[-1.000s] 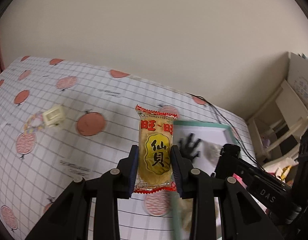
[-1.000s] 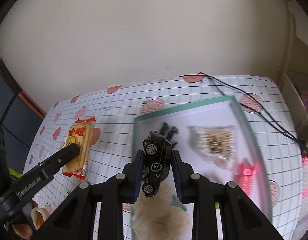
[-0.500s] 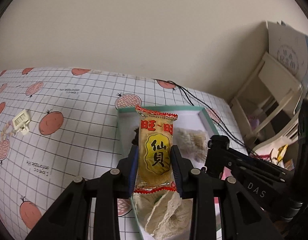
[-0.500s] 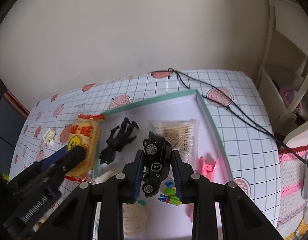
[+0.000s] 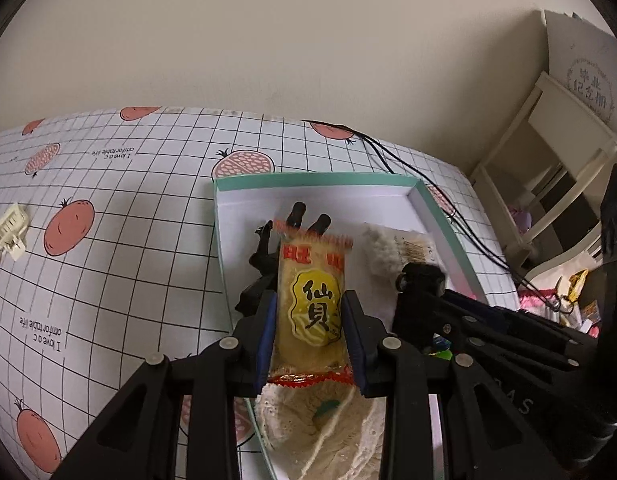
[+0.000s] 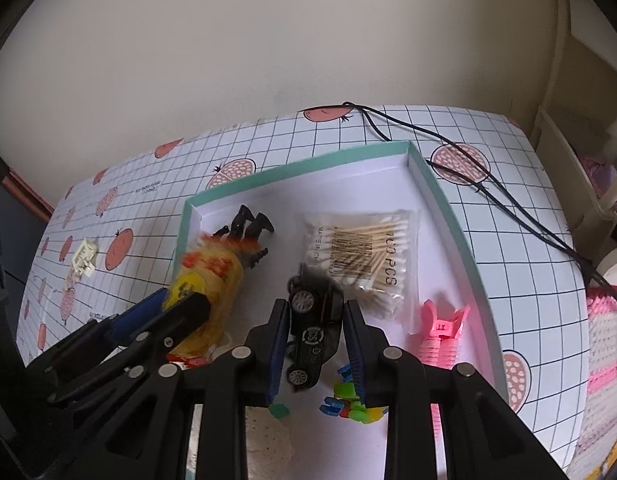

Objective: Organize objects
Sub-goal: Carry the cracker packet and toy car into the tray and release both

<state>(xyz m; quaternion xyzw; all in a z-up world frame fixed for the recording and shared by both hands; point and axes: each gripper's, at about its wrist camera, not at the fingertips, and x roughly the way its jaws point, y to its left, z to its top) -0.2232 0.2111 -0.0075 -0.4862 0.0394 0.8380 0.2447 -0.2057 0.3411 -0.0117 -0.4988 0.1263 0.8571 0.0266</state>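
Though hidden leftward, pink clip (image 6: 442, 334) shows rightward.

Snack packet (image 5: 311, 307) — glossy plastic film, crinkled at its sealed ends. Toy car (image 6: 314, 330) is shiny black plastic. Cotton swabs (image 6: 358, 252) have wooden sticks and fluffy tips, in a clear plastic bag. Box (image 6: 448, 204): matt card, white inside, teal rim. Worktop (image 5: 108, 280) cover — smooth printed sheet, slight sheen. Doily (image 5: 320, 428) at lower centre is rough cream lace cloth. Pink clip (image 6: 440, 336): smooth plastic. Both grippers are matt black plastic with metal screws.
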